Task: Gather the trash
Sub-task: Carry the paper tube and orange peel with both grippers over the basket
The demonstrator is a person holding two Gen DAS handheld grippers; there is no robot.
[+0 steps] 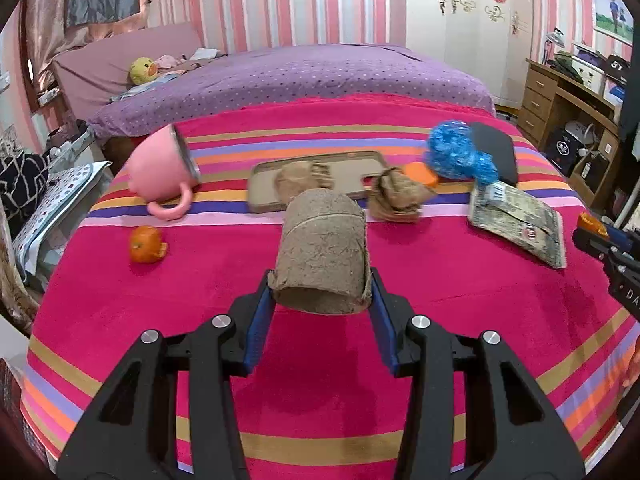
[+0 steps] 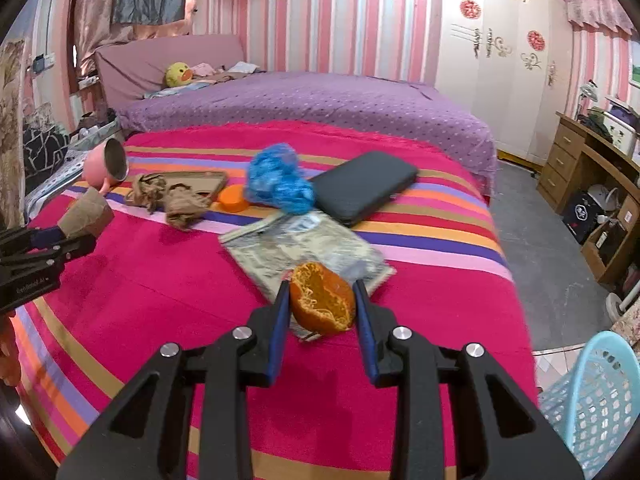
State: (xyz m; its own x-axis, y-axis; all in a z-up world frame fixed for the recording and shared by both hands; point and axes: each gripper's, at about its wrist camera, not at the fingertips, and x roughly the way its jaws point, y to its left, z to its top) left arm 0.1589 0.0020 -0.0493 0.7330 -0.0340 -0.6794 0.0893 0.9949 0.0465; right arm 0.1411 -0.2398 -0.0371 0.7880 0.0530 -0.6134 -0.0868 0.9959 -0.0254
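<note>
**Carrying two pieces of trash above the bed, bin waiting at lower right**

Gripping a brown cardboard tube (image 1: 323, 250) in the left gripper (image 1: 322, 300), pads pressing its lower rim from both sides, tube held clear above the striped blanket (image 1: 320, 380). Pinching a piece of orange peel (image 2: 322, 298) in the right gripper (image 2: 322, 300), fingers clamped against either edge.

Risking a slip of the tube: holding only its bottom rim, so likely tilting or crushing the thin wall on any quick swing. Risking a drop of the peel too, being curved, soft and caught on narrow edges. Possibly clipping one gripper with the other, since both are appearing close at each other's frame edge.

Leaving on the blanket: another orange peel (image 1: 146, 245) near the left edge, crumpled brown paper (image 1: 394, 196), a second wad on the tan tray (image 1: 316, 182), a blue plastic wad (image 2: 278, 180), an orange cap (image 2: 233, 199) and a printed wrapper (image 2: 308, 252). Lying tipped at the far left, a pink mug (image 1: 160, 168); resting beyond the blue wad, a dark case (image 2: 364, 186).

Finding open room over the near, bare part of the blanket and over the grey floor to the right. Standing just off the bed's right corner, a light-blue basket (image 2: 592, 396), its rim being the edge to clear.
</note>
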